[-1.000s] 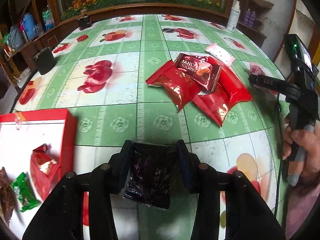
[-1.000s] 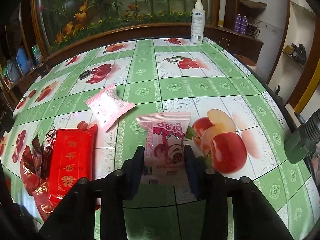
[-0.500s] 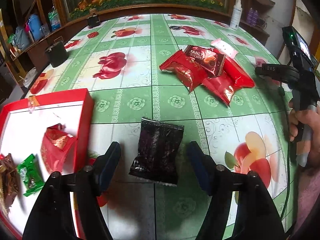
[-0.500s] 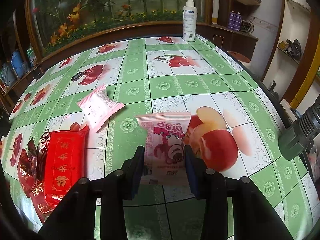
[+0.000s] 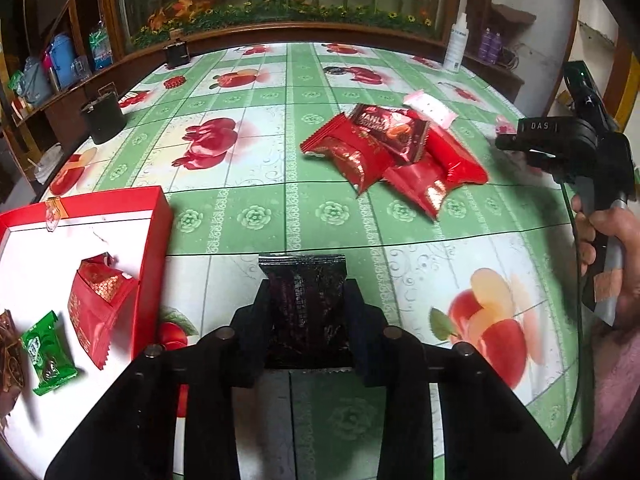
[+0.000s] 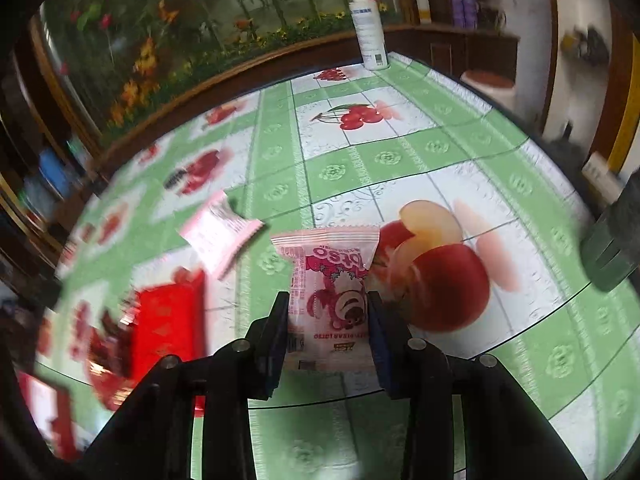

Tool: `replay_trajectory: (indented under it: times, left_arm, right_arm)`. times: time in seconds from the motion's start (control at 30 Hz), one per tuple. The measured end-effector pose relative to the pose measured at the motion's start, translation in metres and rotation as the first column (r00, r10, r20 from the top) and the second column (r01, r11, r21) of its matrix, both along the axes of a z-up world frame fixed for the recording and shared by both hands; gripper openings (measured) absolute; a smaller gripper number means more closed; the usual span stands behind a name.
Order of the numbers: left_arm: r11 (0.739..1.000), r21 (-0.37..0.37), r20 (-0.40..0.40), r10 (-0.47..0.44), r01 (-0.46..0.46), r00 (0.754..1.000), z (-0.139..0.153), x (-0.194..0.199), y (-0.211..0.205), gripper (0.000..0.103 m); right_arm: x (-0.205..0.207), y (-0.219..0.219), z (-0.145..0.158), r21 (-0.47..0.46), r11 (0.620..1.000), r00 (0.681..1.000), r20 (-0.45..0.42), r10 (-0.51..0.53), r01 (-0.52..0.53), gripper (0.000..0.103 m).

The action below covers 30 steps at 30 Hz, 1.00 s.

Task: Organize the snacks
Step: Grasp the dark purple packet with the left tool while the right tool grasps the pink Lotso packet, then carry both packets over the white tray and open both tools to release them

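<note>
Left gripper (image 5: 306,312): closing on one black packet (image 5: 305,300), lower centre; half a second ago spread wide.
Right gripper (image 6: 327,322): closing, clamping one pink packet (image 6: 330,304).
Red packets (image 5: 400,160): about three, overlapping, upper right.
Red box (image 5: 154,248): cut off left.
Right view: blurred.

White spray bottle (image 6: 369,24), black cup (image 5: 103,117), fruit-print tablecloth (image 5: 256,184)

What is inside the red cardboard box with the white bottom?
Inside the red cardboard box lie a red foil snack packet, a small green wrapped sweet and part of a brown packet at the picture's edge. The rest of the box is out of view.
</note>
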State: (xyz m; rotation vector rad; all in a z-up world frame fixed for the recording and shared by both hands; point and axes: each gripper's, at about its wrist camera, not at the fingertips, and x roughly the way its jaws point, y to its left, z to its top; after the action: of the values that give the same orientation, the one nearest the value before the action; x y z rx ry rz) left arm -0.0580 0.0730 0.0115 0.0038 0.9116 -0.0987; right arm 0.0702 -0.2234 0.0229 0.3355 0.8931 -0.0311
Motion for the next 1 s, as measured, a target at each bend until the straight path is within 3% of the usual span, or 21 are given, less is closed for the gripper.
replay_trajectory:
  times: [0.2, 0.43, 0.67, 0.7, 0.8, 0.9, 1.0]
  left_arm:
    - [0.998, -0.060, 0.023, -0.026, 0.027, 0.999, 0.015, -0.008, -0.005, 0.030]
    - [0.993, -0.092, 0.097, -0.061, 0.070, 0.993, 0.045, -0.025, -0.016, 0.030]
    - [0.996, -0.075, 0.180, -0.042, 0.057, 0.983, 0.073, -0.045, -0.008, 0.030]
    - [0.996, -0.069, 0.190, -0.037, 0.050, 0.981, 0.075, -0.047, -0.005, 0.030]
    - [0.999, -0.043, 0.229, -0.010, 0.021, 0.973, 0.083, -0.058, 0.006, 0.030]
    - [0.999, -0.029, 0.248, 0.022, -0.015, 0.969, 0.086, -0.066, 0.021, 0.030]
    - [0.997, -0.026, 0.260, 0.081, -0.077, 0.962, 0.089, -0.075, 0.046, 0.030]
  right_arm:
    - [-0.003, -0.013, 0.005, 0.264, 0.962, 0.997, 0.051, 0.060, -0.072, 0.038]
    - [0.001, -0.017, -0.001, 0.557, 0.808, 0.982, 0.102, 0.162, -0.191, 0.037]
    - [0.002, -0.008, 0.002, 0.688, 0.657, 0.951, 0.197, 0.239, -0.308, 0.037]
    - [0.001, -0.007, 0.004, 0.686, 0.653, 0.947, 0.211, 0.244, -0.321, 0.037]
    - [-0.006, 0.005, 0.020, 0.605, 0.702, 0.926, 0.272, 0.261, -0.376, 0.037]
    - [-0.020, 0.029, 0.037, 0.477, 0.759, 0.891, 0.331, 0.311, -0.443, 0.037]
    - [-0.035, 0.061, 0.045, 0.287, 0.833, 0.864, 0.334, 0.375, -0.473, 0.037]
